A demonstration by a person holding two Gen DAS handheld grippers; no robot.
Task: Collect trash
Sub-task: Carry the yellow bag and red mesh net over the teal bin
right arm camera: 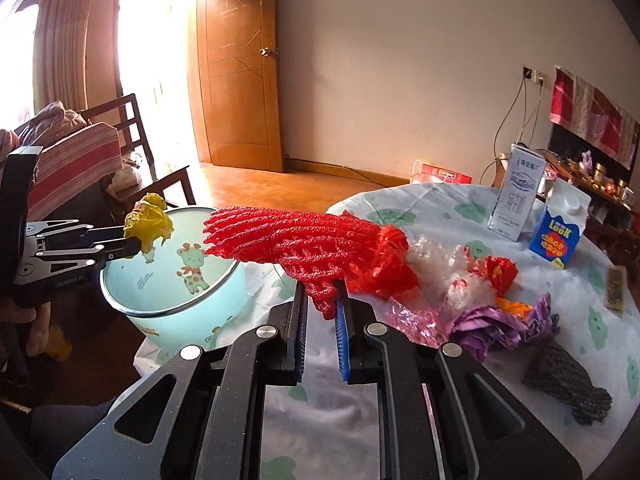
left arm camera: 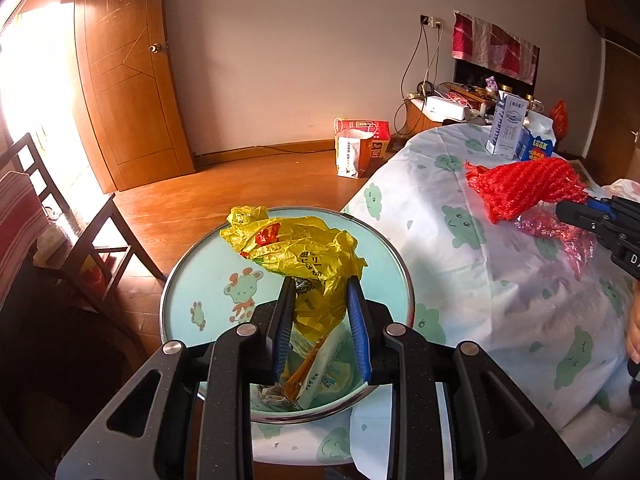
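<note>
Left gripper (left arm camera: 320, 300) pinches yellow bag (left arm camera: 296, 248) above bin (left arm camera: 176, 292). Right gripper (right arm camera: 322, 312) pinches red net (right arm camera: 296, 244) just beside bin, over table (right arm camera: 420, 408).

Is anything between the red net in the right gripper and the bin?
Nothing solid blocks the path. The red net hangs from the right gripper beside the bin, whose mouth is open. But the left gripper holds a yellow bag over that opening, so it crowds the drop zone.
</note>
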